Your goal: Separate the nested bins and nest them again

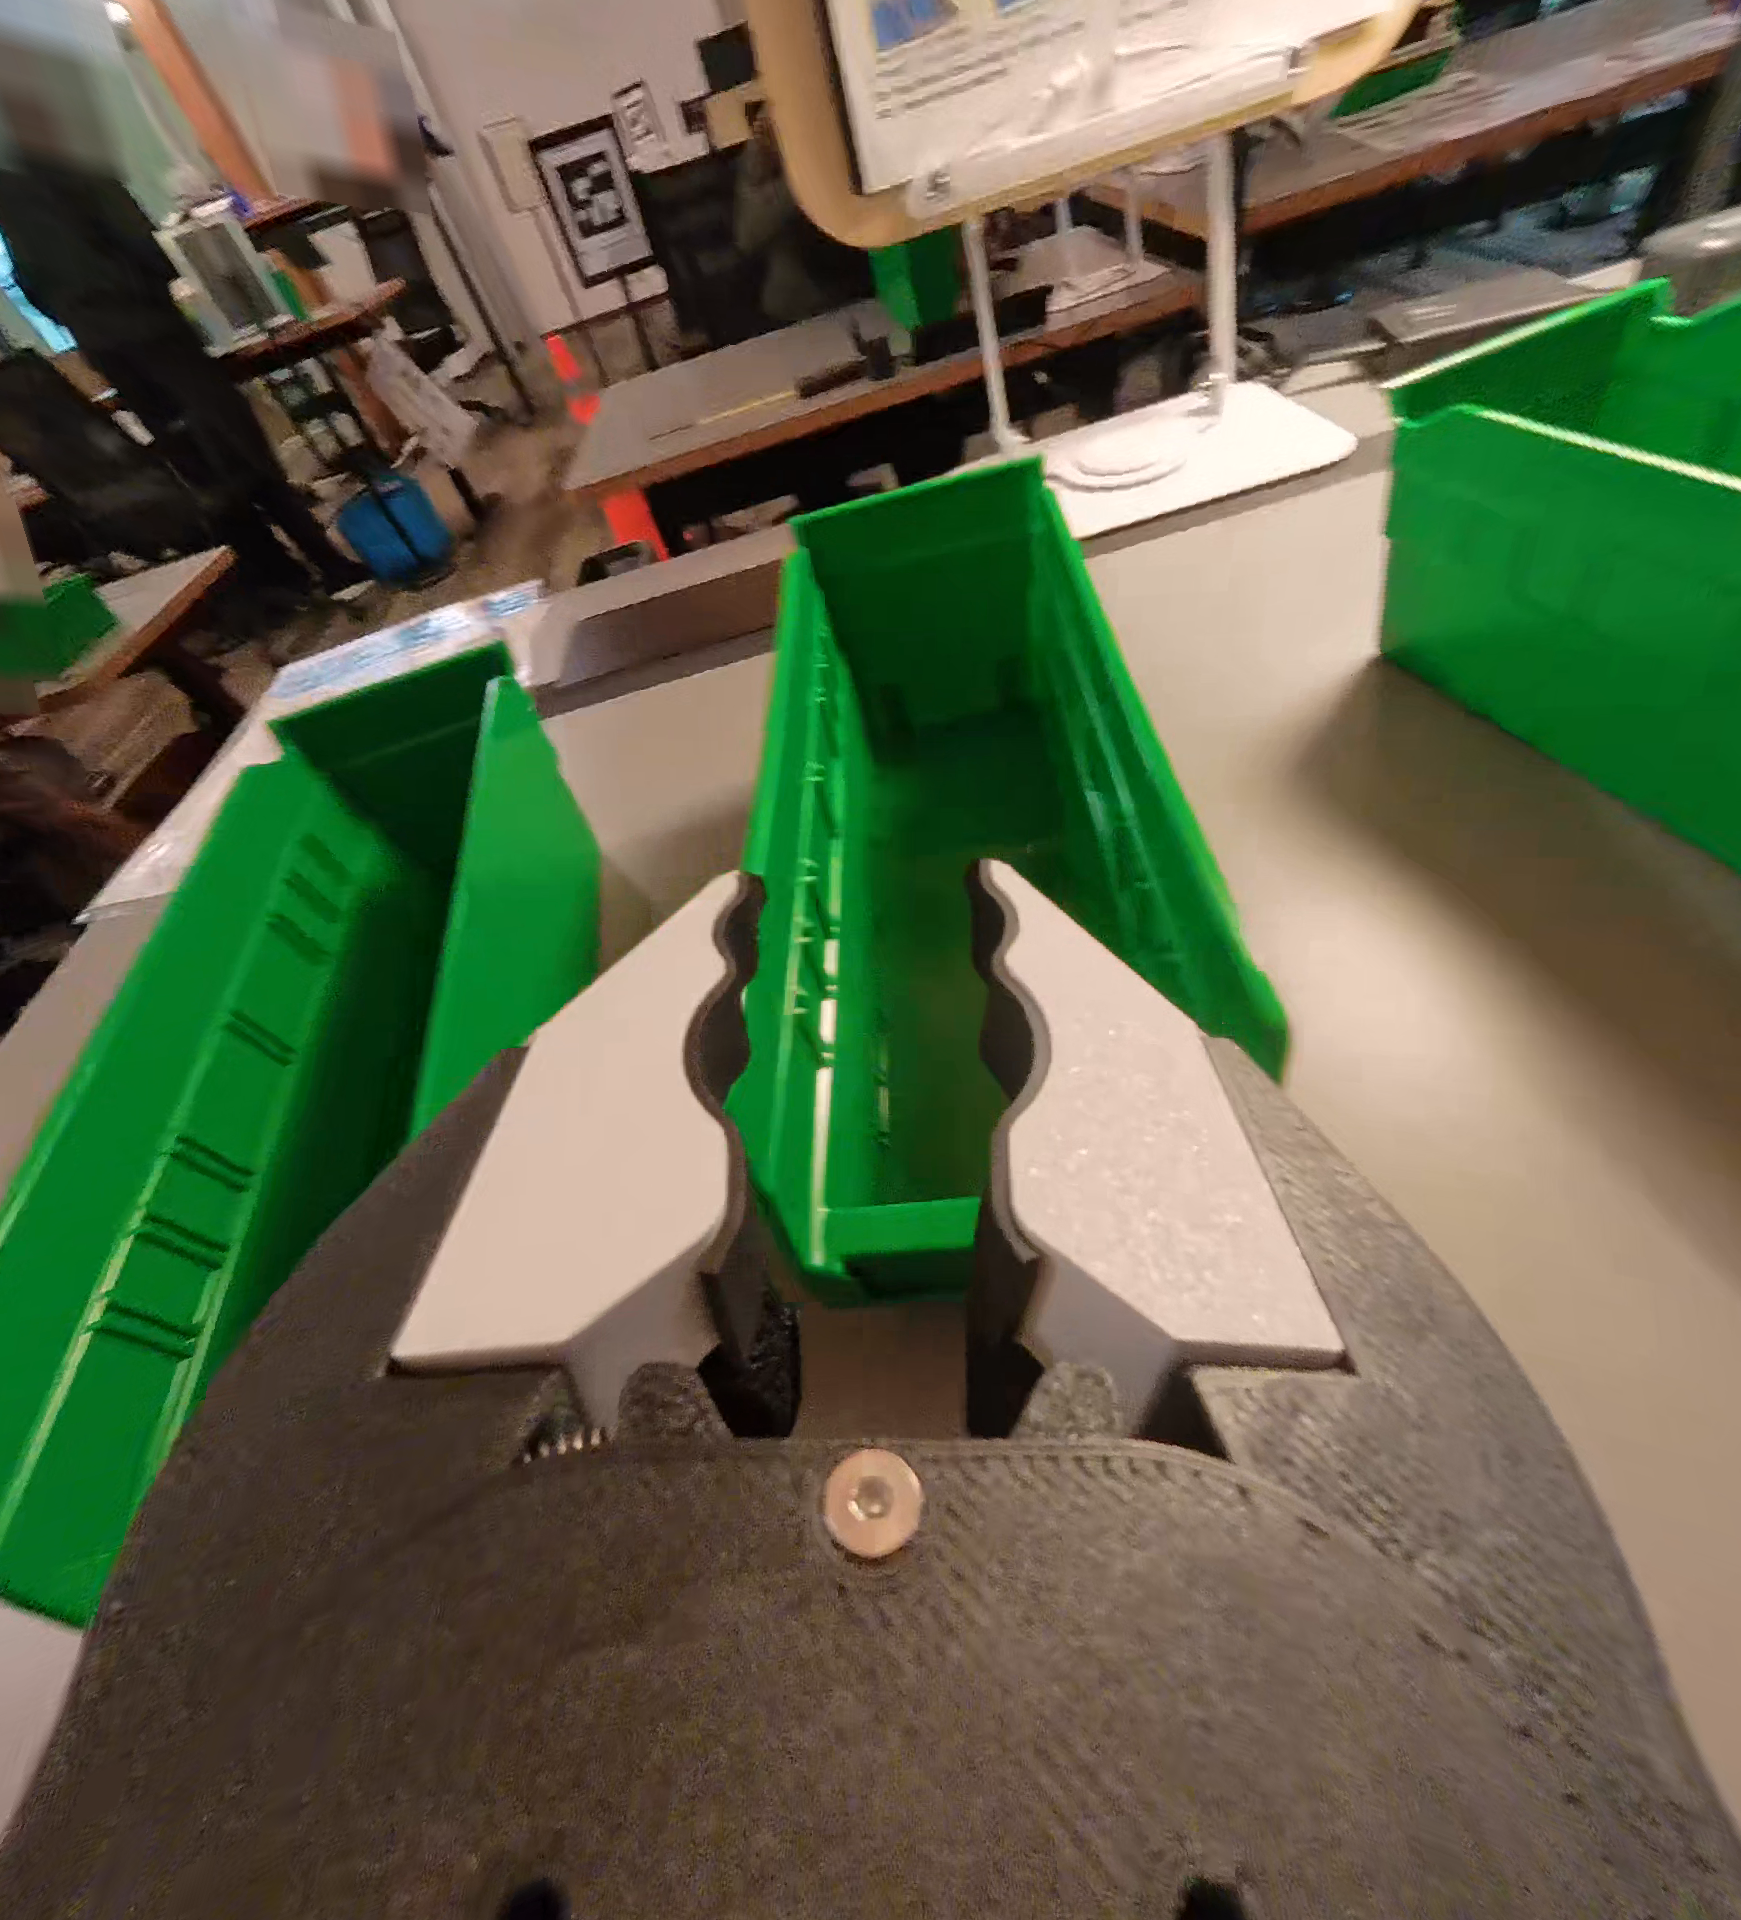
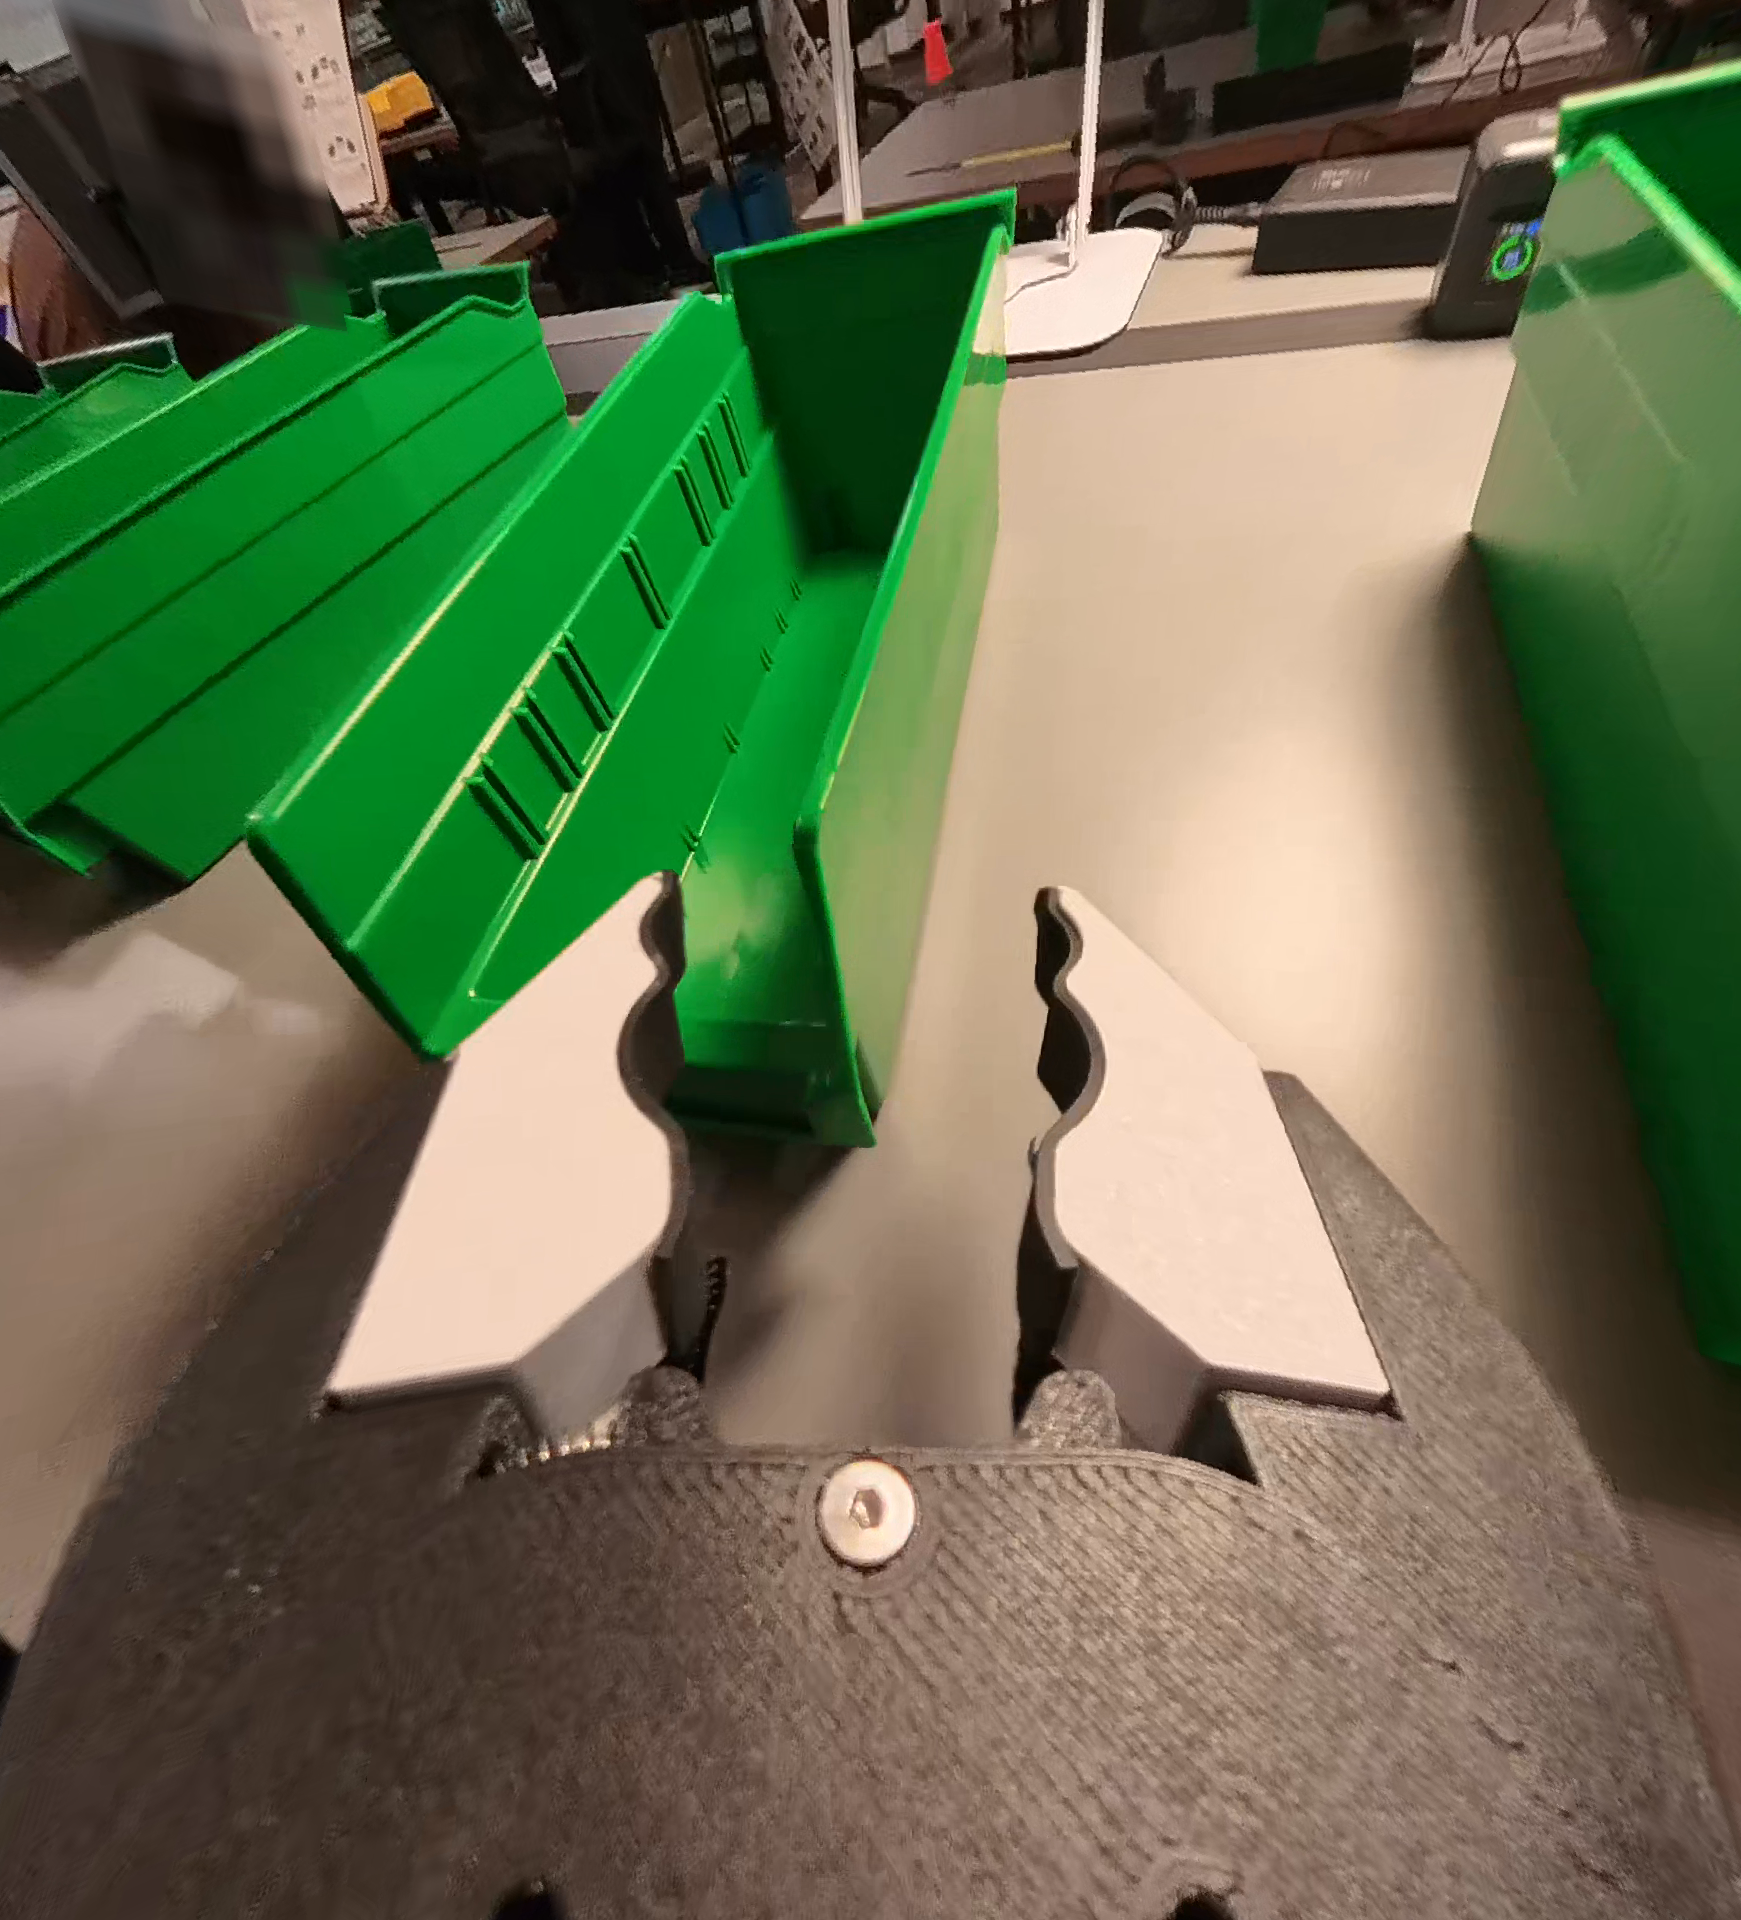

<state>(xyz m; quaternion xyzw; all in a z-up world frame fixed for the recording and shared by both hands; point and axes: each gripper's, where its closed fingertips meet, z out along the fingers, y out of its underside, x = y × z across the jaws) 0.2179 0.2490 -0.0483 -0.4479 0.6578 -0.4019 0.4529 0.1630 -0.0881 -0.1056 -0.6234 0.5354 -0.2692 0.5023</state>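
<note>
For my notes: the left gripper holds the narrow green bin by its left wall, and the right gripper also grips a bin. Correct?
Not entirely. The right gripper is open and grips nothing, as the right wrist view shows. The left gripper does hold the narrow green bin by its left wall.

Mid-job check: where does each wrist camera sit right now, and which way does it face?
Left wrist view: sits on the left claw and looks forward and down along its fingers at a narrow green bin, whose near end shows between them. Whether it is gripped is unclear.
Right wrist view: sits on the right claw and looks forward and down over the grey table. Its fingers are apart, with a tilted green bin by the left one.
Shared: the large green bin at right and the white stand base at the far edge.
</note>
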